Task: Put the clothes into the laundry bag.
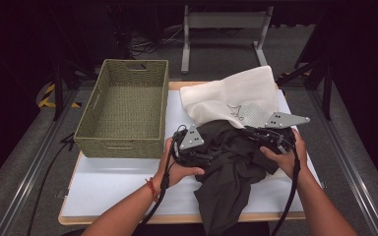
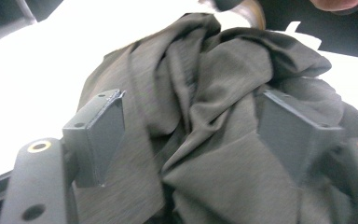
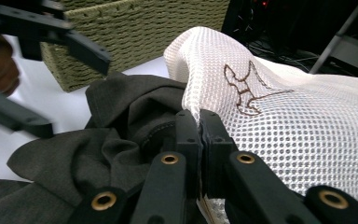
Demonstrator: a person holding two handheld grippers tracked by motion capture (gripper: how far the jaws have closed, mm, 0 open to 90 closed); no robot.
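A dark grey garment (image 1: 226, 162) lies crumpled on the white table top (image 1: 113, 182), with part of it hanging over the near edge. Behind it lies a cream mesh cloth (image 1: 236, 93) with a brown stitched figure. My left gripper (image 1: 205, 156) is at the garment's left side. In the left gripper view it (image 2: 191, 100) stands open, its jaws wide apart over the folds of the garment (image 2: 205, 93) without pressing on them. My right gripper (image 1: 249, 132) is at the garment's upper right. In the right gripper view it (image 3: 199, 114) is shut on the garment's edge (image 3: 121, 135), right beside the mesh cloth (image 3: 284, 116).
An empty green woven basket (image 1: 123, 142) stands at the back left of the table, close to the left gripper. A metal stand (image 1: 221, 19) is on the floor beyond the table. Bare white table shows at the front left.
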